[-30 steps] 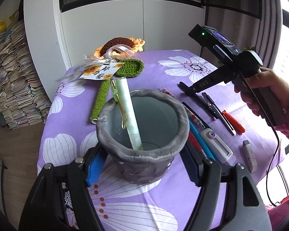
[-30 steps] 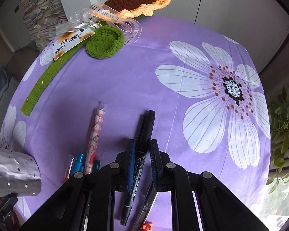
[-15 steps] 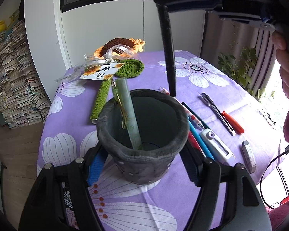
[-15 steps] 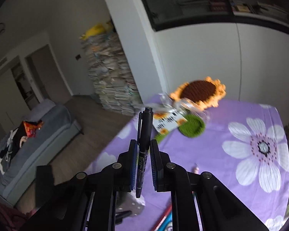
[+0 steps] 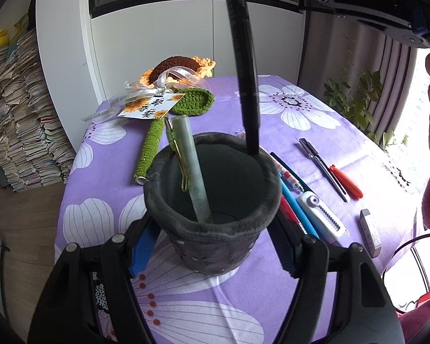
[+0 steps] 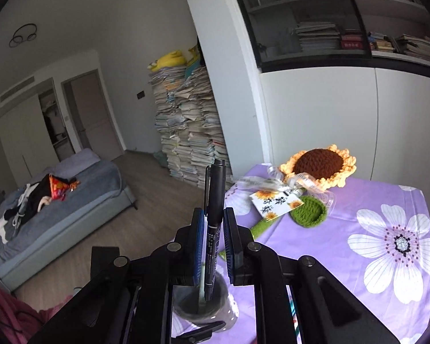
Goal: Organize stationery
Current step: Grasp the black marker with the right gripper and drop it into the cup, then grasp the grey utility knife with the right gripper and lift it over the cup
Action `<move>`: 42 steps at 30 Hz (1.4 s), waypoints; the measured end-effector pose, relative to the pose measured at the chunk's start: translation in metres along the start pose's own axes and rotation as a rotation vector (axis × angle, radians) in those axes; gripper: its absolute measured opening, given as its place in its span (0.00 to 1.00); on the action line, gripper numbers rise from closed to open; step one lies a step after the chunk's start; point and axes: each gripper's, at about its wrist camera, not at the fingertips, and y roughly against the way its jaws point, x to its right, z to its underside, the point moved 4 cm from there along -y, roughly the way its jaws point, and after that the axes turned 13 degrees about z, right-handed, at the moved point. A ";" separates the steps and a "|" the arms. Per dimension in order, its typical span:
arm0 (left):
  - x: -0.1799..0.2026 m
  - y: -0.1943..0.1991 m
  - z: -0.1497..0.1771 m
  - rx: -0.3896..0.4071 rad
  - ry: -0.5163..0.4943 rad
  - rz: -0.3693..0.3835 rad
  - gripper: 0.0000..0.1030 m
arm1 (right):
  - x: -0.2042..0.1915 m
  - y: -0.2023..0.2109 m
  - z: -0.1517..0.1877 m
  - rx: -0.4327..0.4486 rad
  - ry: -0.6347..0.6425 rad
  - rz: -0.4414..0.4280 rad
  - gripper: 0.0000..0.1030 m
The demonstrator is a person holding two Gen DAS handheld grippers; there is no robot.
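The right gripper (image 6: 212, 239) was clamped on a black marker (image 5: 245, 66) hanging near-upright, tip just above the far rim of the cup (image 5: 215, 229), which the left gripper (image 5: 212, 243) squeezed steady.

Readable text: ribbon lettering and a gift tag

On the tabletop, at about eleven o'clock from the pen cup, the white ribbon (image 5: 169, 81) on the crochet sunflower carries repeated lettering that looks like "FOR YOU", upside down. The sunflower-printed tag (image 5: 152, 106) bears two black Chinese characters, apparently 奇葵. The black marker (image 6: 213, 238) shows white print, too small to read.
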 end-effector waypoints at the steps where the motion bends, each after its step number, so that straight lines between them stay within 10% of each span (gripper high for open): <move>1: 0.000 0.000 0.000 0.000 0.000 -0.001 0.68 | -0.001 -0.001 0.002 -0.002 -0.002 -0.003 0.13; 42: 0.002 0.000 0.001 0.003 -0.003 0.001 0.69 | -0.026 -0.049 0.074 -0.318 0.129 0.006 0.13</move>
